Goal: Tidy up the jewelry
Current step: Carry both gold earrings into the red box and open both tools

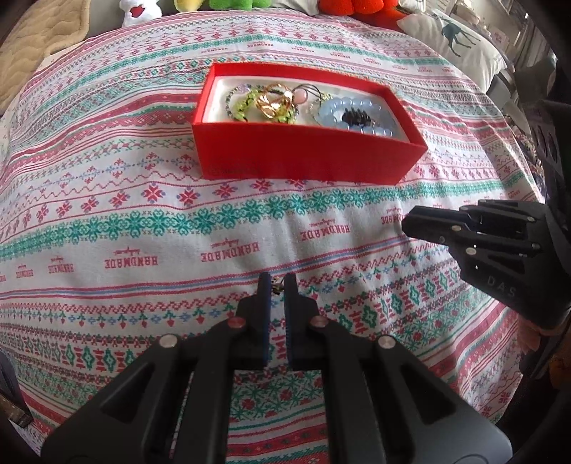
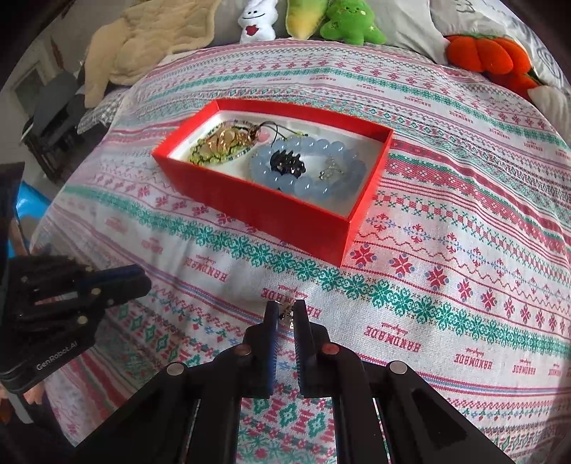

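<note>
A red box with a white lining sits on the patterned bedspread. It holds a pale blue bead bracelet, a green bead bracelet with gold rings and a small black piece. My left gripper is shut on a small earring-like piece just above the cloth, in front of the box. My right gripper is shut on a small silver piece, also in front of the box. Each gripper shows in the other's view: the right one, the left one.
The bedspread covers a bed. Plush toys and an orange plush pumpkin line the far edge. A beige blanket lies far left, and a pillow with a deer print lies far right.
</note>
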Demonstrator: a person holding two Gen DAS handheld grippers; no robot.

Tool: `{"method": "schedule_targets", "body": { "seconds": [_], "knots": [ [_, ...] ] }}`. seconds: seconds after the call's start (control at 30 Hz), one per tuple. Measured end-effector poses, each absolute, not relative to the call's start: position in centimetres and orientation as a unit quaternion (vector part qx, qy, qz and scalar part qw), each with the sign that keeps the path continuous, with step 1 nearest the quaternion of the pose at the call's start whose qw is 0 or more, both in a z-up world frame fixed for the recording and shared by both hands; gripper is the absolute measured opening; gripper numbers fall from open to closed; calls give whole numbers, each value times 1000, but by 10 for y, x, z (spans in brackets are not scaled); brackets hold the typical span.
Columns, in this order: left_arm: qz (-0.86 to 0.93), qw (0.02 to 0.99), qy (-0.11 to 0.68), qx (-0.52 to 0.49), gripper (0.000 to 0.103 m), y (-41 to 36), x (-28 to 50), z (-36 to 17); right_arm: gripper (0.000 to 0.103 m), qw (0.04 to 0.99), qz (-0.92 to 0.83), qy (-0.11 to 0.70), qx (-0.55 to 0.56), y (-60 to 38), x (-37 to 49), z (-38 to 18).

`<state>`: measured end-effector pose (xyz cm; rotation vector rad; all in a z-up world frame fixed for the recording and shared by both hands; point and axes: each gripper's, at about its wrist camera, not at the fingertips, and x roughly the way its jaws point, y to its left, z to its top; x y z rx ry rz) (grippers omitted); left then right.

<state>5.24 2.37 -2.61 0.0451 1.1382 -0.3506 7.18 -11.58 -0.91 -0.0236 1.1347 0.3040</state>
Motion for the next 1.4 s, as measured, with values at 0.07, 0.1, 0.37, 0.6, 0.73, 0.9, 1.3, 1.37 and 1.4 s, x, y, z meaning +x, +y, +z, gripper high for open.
{"method": "schedule_targets", "body": {
  "seconds": [0.07, 0.1, 0.37, 0.6, 0.73, 0.9, 1.3, 1.37, 1.4],
  "knots": [
    [-163, 829, 534, 17, 8, 27, 54, -23, 8, 832, 145, 536, -1, -116, 71, -4],
    [-162, 830, 533, 16, 8, 29, 54, -21, 8, 832, 145, 536, 1, -115, 71, -1],
    [-157, 837, 524, -2, 8, 34, 60, -5, 8, 836, 153, 527, 15, -116, 71, 20],
    [-157, 848, 507, -11, 8, 31, 75, 14, 8, 845, 152, 511, 33, -115, 78, 37],
    [-160, 854, 494, -15, 8, 23, 84, 23, 8, 851, 147, 502, 41, -119, 84, 45],
    [-178, 862, 474, -19, 8, 6, 98, 32, 8, 858, 138, 492, 55, -126, 95, 53],
    [-181, 863, 472, -12, 8, -23, 130, 17, 8, 863, 115, 487, 76, -158, 113, 48],
    [-179, 863, 473, -12, 8, -25, 135, 14, 8, 862, 115, 487, 80, -163, 115, 46],
    [-178, 862, 474, -13, 8, -25, 137, 13, 8, 862, 115, 487, 83, -164, 115, 45]
  ]
}}
